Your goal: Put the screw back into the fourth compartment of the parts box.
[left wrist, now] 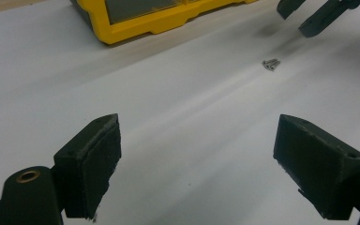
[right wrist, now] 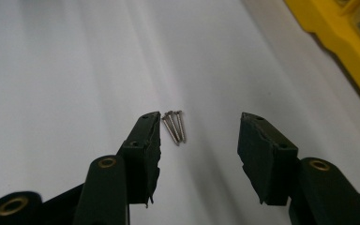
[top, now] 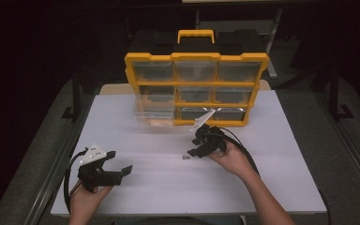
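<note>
Right gripper view: the right gripper hovers low over the white table with its jaws apart, and a small cluster of screws lies on the surface between the jaw tips, just beside the left one, not pinched. In the high view the screws rest just left of that gripper, in front of the yellow drawer organizer, whose lower-left clear drawer is pulled out. The left gripper, well apart at the table's near left, stands wide open and holds nothing.
</note>
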`<state>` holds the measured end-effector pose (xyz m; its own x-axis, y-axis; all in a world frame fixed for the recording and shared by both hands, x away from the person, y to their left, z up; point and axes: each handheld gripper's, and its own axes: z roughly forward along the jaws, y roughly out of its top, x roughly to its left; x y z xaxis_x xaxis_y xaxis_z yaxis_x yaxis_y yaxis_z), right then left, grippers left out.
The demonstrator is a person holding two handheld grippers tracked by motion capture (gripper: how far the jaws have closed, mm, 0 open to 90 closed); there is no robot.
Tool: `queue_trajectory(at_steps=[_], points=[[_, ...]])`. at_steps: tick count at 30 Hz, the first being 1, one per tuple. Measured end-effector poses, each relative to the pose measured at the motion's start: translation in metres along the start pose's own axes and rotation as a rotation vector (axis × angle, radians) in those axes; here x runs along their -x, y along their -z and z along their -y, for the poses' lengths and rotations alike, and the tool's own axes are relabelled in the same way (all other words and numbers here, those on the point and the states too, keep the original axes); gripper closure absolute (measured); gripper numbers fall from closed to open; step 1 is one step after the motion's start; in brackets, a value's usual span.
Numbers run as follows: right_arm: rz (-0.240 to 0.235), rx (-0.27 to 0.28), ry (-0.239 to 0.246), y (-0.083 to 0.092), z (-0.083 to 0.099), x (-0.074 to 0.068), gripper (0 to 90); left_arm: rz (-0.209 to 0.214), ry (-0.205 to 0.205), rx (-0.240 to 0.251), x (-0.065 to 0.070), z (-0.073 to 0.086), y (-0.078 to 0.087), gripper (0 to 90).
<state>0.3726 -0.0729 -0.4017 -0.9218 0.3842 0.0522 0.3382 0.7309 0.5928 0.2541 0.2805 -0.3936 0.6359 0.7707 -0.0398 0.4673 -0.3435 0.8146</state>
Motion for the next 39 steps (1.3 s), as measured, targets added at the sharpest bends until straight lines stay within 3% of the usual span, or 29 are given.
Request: queue_trajectory(at_steps=[2, 4, 6, 8, 9, 10, 11, 13, 14, 15, 25, 39], points=[[-0.006, -0.005, 0.003, -0.003, -0.002, 0.001, 51.8, 0.0, -0.002, 0.0, 0.0, 0.0, 0.0, 15.0], [-0.028, -0.021, 0.016, -0.01, -0.005, 0.001, 60.8, 0.002, 0.0, 0.0, 0.0, 0.0, 0.0, 15.0], [-0.028, -0.039, 0.024, -0.015, -0.007, 0.001, 64.0, 0.003, 0.008, 0.003, 0.001, 0.0, 0.0, 15.0], [-0.043, -0.05, 0.014, -0.017, -0.007, 0.002, 64.9, 0.004, 0.012, 0.003, 0.001, 0.0, -0.001, 15.0], [-0.053, -0.081, -0.028, -0.02, -0.007, 0.0, 66.8, 0.003, 0.009, 0.002, 0.001, 0.0, -0.001, 15.0], [-0.05, -0.049, 0.028, -0.024, -0.008, 0.003, 68.1, 0.003, 0.009, 0.002, 0.001, 0.0, -0.001, 15.0], [-0.057, -0.05, 0.03, -0.025, -0.009, 0.003, 68.1, 0.004, 0.009, 0.002, 0.001, 0.0, -0.001, 15.0], [-0.057, -0.076, 0.007, -0.026, -0.009, 0.001, 70.1, 0.004, 0.011, 0.003, 0.0, 0.0, -0.001, 15.0], [-0.05, -0.058, 0.045, -0.029, -0.01, 0.002, 70.7, 0.004, 0.012, 0.003, 0.0, 0.0, -0.001, 15.0], [-0.05, -0.064, 0.053, -0.03, -0.011, 0.002, 71.7, 0.004, 0.012, 0.003, 0.0, 0.0, -0.001, 15.0], [-0.062, -0.095, 0.052, -0.042, -0.012, 0.003, 75.7, 0.002, -0.001, 0.002, -0.002, 0.0, 0.001, 15.0], [-0.02, -0.1, 0.102, -0.045, -0.011, 0.0, 86.2, -0.002, 0.011, 0.007, -0.002, 0.0, 0.002, 15.0]])
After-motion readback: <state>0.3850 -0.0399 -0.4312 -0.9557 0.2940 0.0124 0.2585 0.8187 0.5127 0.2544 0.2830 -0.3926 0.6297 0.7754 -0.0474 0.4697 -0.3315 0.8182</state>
